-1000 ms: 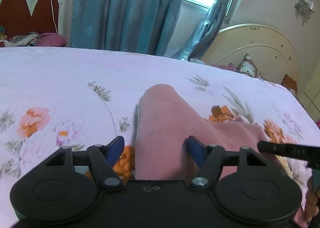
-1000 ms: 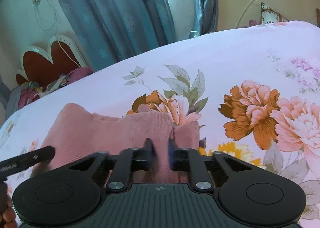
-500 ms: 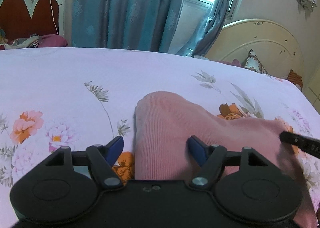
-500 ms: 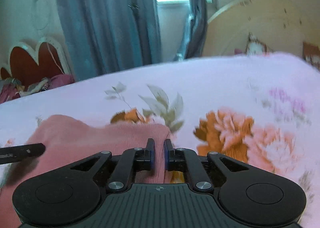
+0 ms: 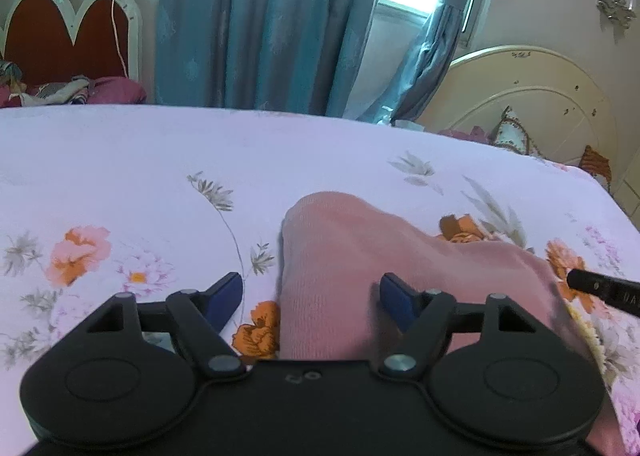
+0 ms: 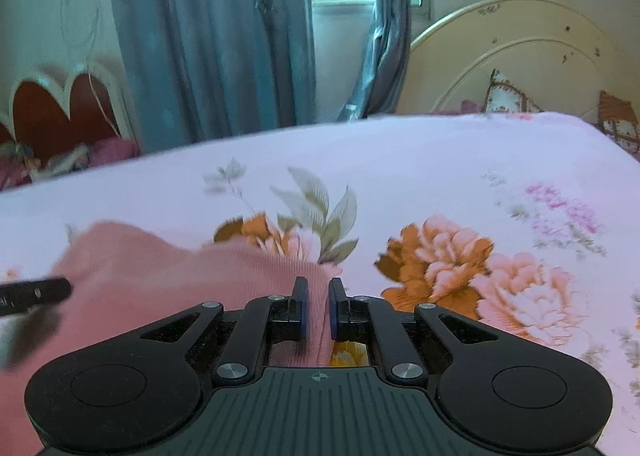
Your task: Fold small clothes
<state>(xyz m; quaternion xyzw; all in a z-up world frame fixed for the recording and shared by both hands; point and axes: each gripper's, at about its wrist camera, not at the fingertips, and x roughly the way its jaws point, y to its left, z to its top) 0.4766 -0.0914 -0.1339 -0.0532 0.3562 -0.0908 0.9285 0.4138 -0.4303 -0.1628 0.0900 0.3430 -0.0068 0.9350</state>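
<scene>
We have one pink ribbed knit garment (image 5: 344,264) lying on the floral bedsheet (image 5: 120,160), towards the near edge of the bed, and it looks barely begun as a fold. In the left wrist view it rises as a rounded hump of doubled cloth and then trails off lower to the right; we judge that at most a first turn-over is in hand, with the squaring up, the remaining folds and the setting aside all left to do. Which kind of garment it is we cannot say, since the near part is hidden under the tools.

Our right gripper (image 6: 318,308) has its jaws drawn nearly together with a ridge of the pink cloth pinched between them at the garment's right-hand edge, so we take it to be grasping the fabric. Our left gripper (image 5: 312,296) stands with its blue-tipped fingers (image 5: 394,294) spread wide, straddling the near part of the hump and gripping nothing; whether the tips touch the cloth is hard to tell through the blur.

No basket, box or drawer shows in either view, so we see nothing to hold finished pieces. Beyond the sheet stand blue curtains (image 5: 260,24), a cream headboard (image 5: 532,96) with cushions (image 5: 516,132) against it, and a red scalloped headboard (image 5: 68,36) with crumpled bedding (image 5: 72,92).
</scene>
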